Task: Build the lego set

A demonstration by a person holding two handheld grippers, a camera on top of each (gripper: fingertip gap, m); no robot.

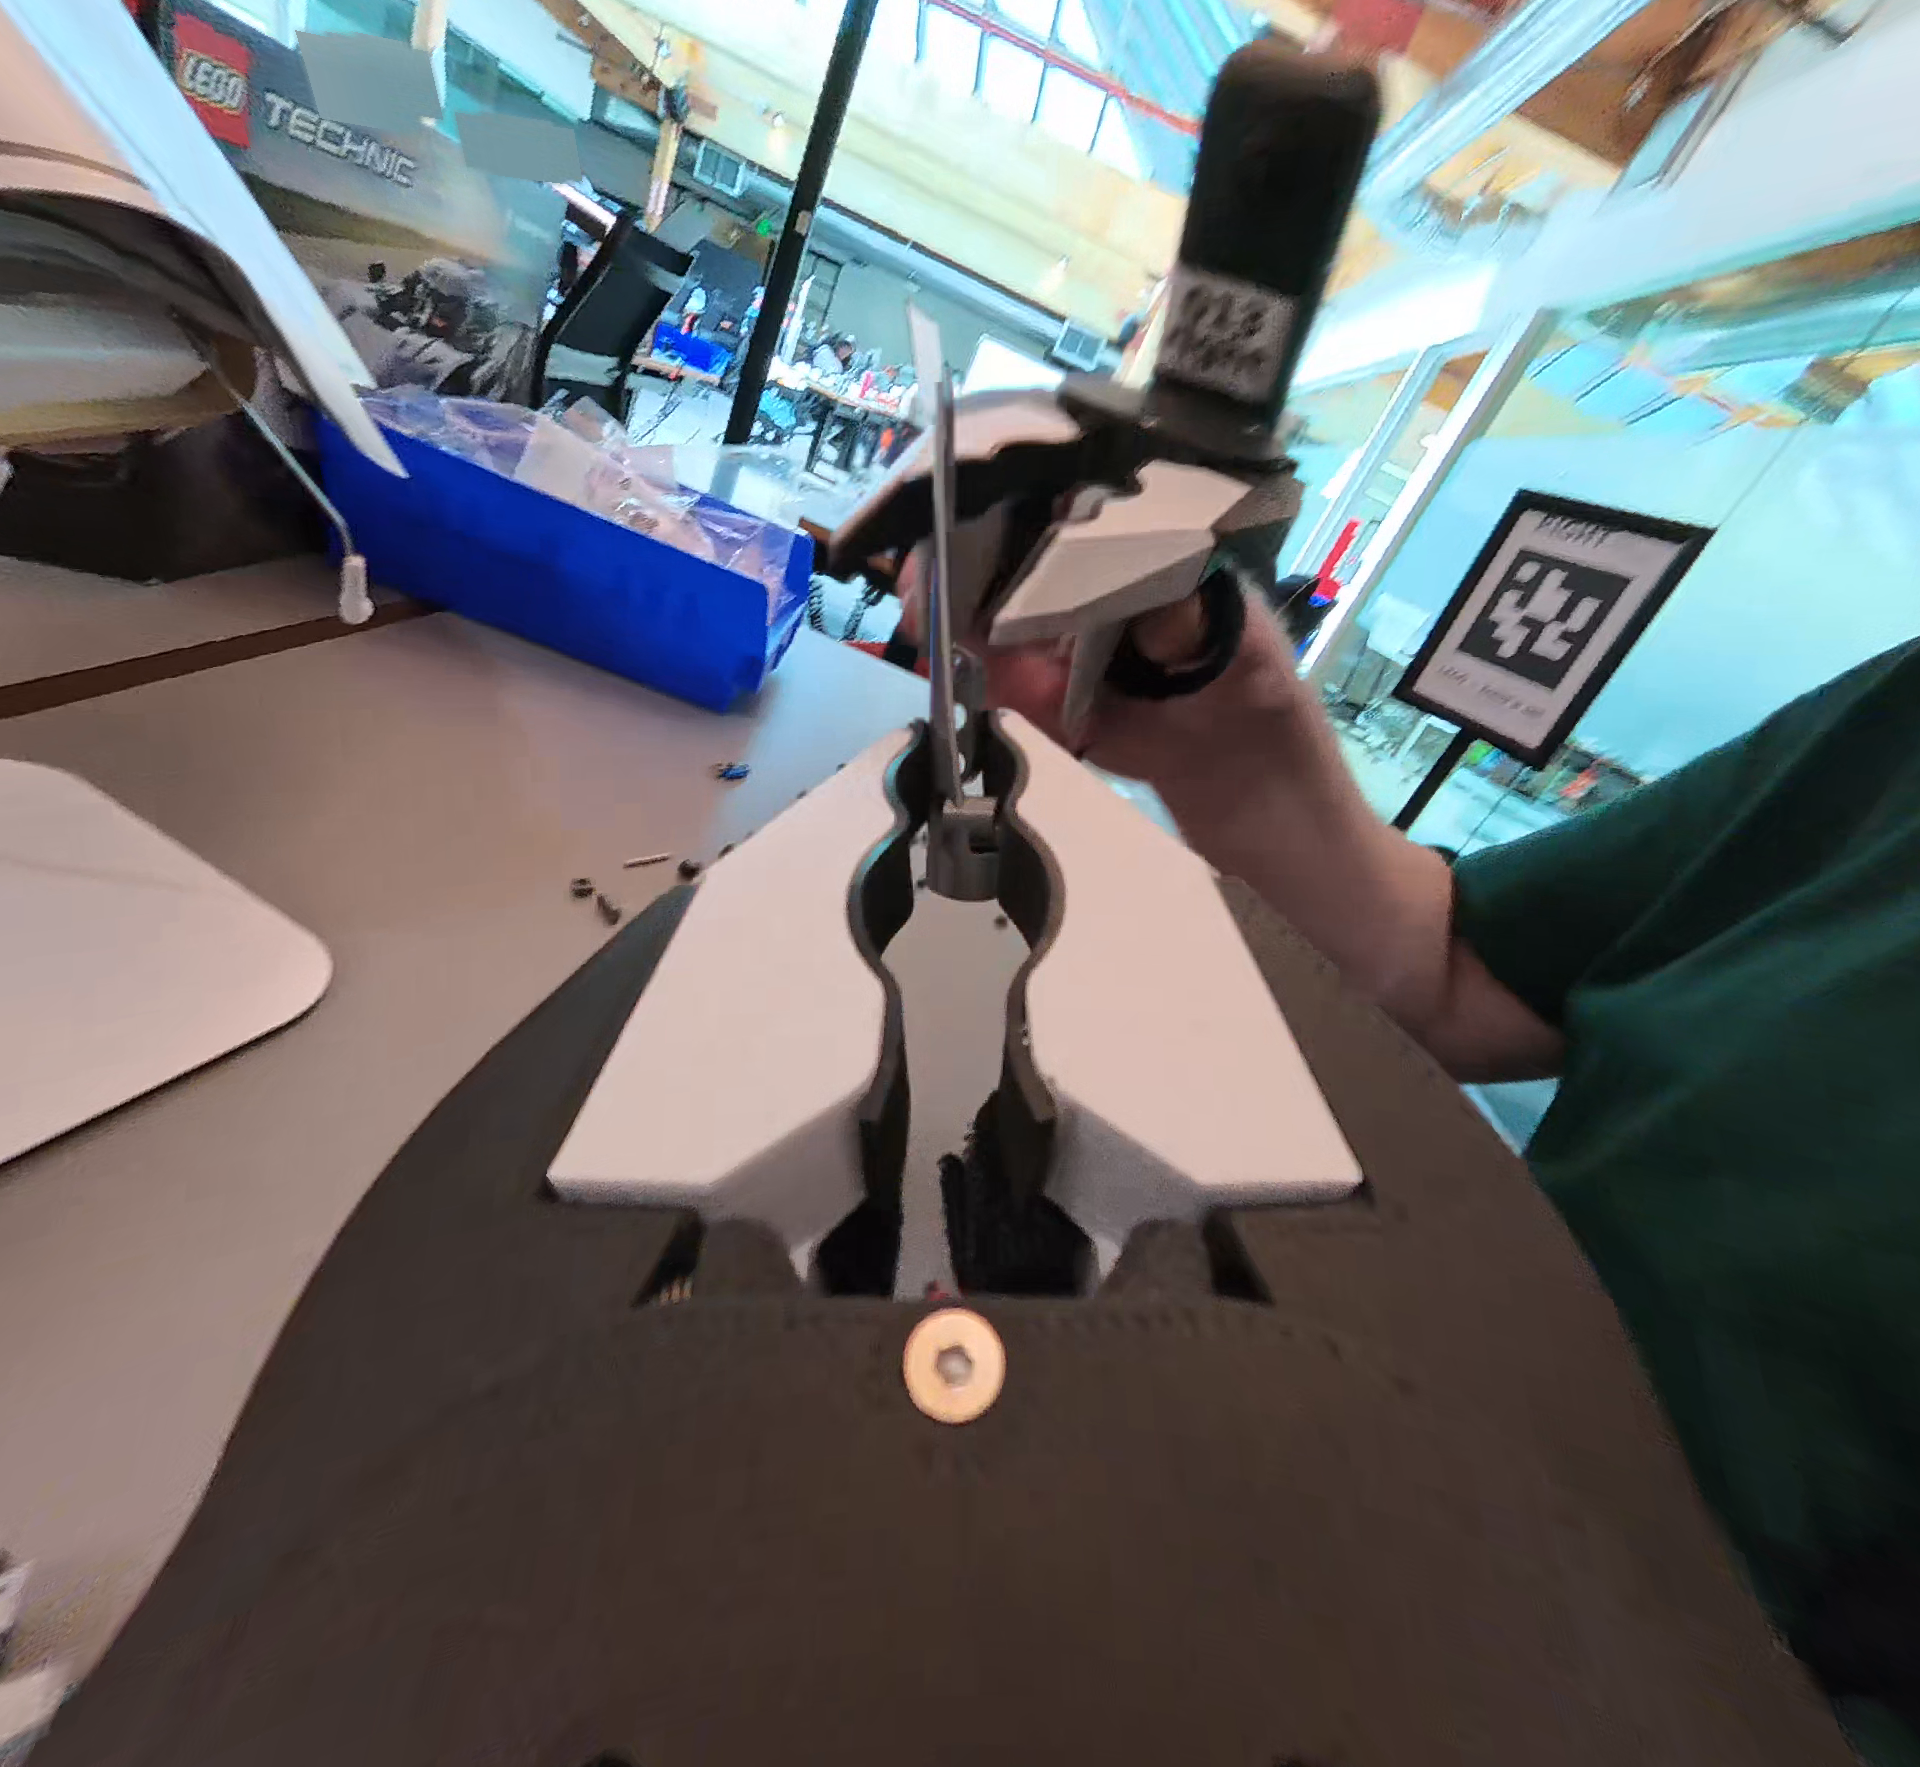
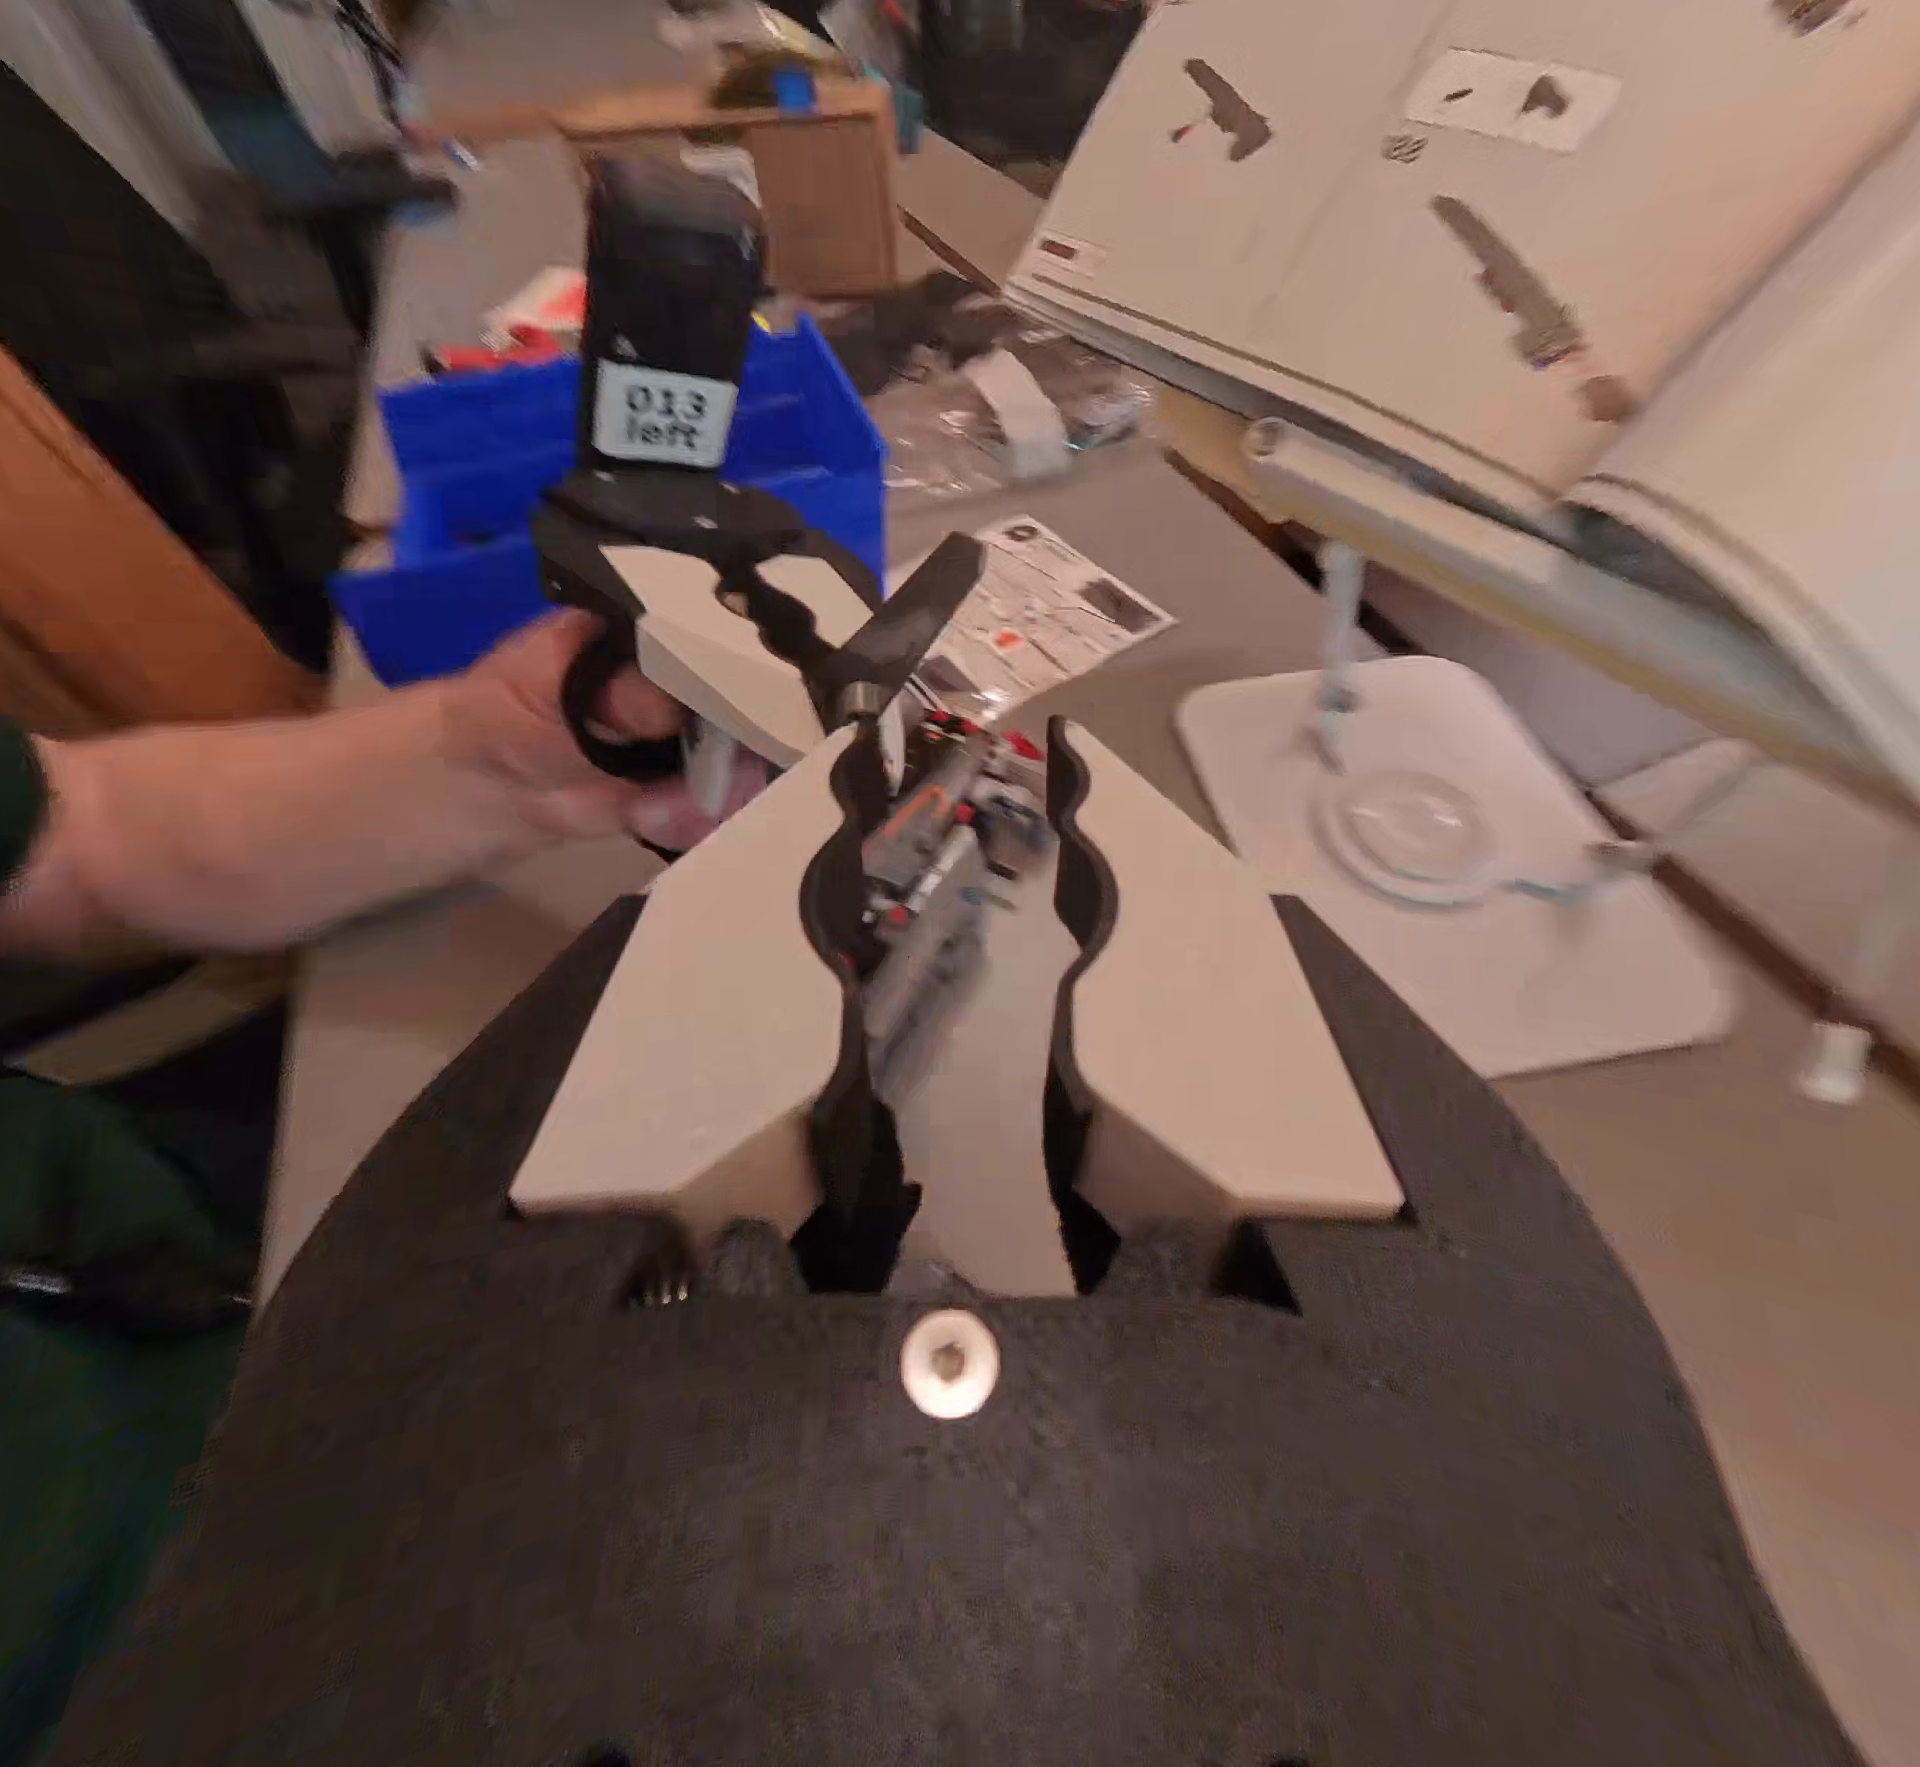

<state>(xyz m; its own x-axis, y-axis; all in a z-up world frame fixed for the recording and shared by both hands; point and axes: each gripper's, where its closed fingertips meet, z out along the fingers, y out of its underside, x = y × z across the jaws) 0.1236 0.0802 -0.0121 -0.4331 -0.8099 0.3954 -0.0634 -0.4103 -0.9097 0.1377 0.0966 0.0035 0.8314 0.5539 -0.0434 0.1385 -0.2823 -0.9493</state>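
In the left wrist view we see the left gripper [image 1: 961, 761] in the centre of the frame, with its two white fingers [image 1: 769, 969] almost closed at the tips and pinching a lego piece [image 1: 961, 850]. This piece has a small grey block at its base, sitting between the fingertips, and a long thin grey blade that rises upward and is seen here nearly edge-on. In the right wrist view the same piece [image 2: 914, 621] appears left of centre in the upper half of the frame; there the blade looks dark and flat, tilted up to the right, with a small silvery collar at its lower end and a pale, shorter blade pointing down. The right gripper [image 2: 951, 741] has its fingers [image 2: 1174, 948] spread apart with nothing between them, and its left fingertip comes just beside the piece; we cannot tell if it touches it. Below the open fingers, on the grey table [image 2: 1226, 637], lies a partly built lego model [image 2: 925, 844] in grey with red and orange details, a little blurred. A blue bin [image 2: 468, 512] stands at the left of this frame, and a white stand base [image 2: 1455, 844] is at the right. A hand [image 2: 540, 761] holds the left gripper's handle.
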